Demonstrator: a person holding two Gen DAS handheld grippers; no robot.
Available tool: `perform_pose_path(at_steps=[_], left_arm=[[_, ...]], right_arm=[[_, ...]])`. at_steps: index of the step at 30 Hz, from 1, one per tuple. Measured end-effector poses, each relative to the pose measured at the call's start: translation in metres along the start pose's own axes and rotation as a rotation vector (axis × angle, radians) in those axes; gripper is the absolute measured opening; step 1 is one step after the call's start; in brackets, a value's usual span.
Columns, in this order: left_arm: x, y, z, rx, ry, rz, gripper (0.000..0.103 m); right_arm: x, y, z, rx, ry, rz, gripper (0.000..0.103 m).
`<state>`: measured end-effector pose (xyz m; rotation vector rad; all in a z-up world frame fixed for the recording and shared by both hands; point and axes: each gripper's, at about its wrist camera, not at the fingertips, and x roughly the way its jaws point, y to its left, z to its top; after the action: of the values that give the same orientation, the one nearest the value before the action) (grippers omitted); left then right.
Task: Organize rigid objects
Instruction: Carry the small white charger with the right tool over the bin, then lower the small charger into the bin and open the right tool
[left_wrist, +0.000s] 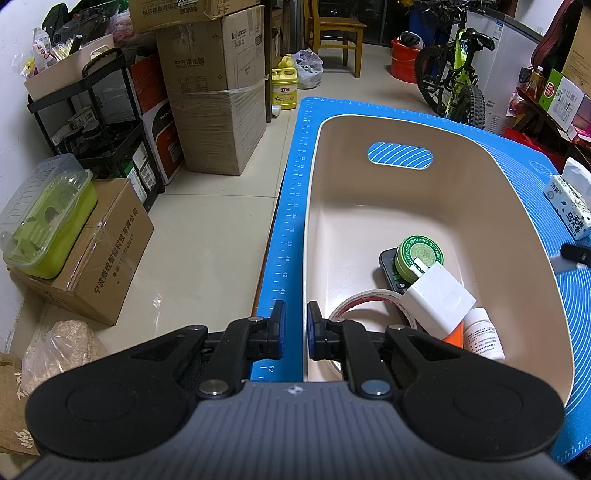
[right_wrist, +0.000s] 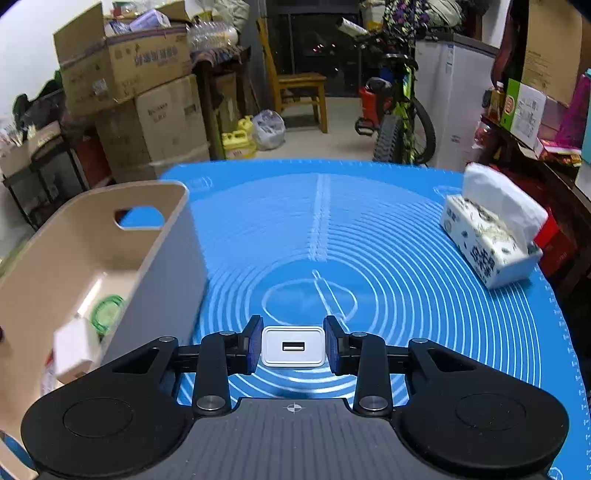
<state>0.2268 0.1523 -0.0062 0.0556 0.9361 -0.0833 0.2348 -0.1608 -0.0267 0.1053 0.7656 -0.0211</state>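
Right wrist view: right gripper (right_wrist: 293, 347) clamps a small white plastic USB charger (right_wrist: 293, 346) beside the beige plastic basket (right_wrist: 162, 236); left gripper (left_wrist: 296, 330), jaws nearly closed and holding nothing, hovers at the basket's rim.

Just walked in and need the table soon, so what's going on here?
A person with a gripper in each hand is sorting small items into a beige bin on a blue mat. The right gripper is shut on a white USB charger, held above the mat. The left gripper is shut and empty at the bin's rim. Another charger, an ointment tin and a tape roll are already inside.
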Motion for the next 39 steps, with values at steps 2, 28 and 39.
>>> perform_pose_path(at_steps=[2,28,39], left_arm=[[0.000,0.000,0.000,0.000,0.000,0.001,0.015],[-0.001,0.000,-0.002,0.001,-0.001,-0.001,0.015],[-0.001,0.000,-0.002,0.001,-0.001,-0.002,0.015]], right_arm=[[-0.009,0.006,0.007,-0.011,-0.026,0.019,0.042],[-0.048,0.084,0.049,-0.192,-0.161,0.192,0.042],[-0.028,0.132,0.019,-0.369,0.095,0.338,0.042]])
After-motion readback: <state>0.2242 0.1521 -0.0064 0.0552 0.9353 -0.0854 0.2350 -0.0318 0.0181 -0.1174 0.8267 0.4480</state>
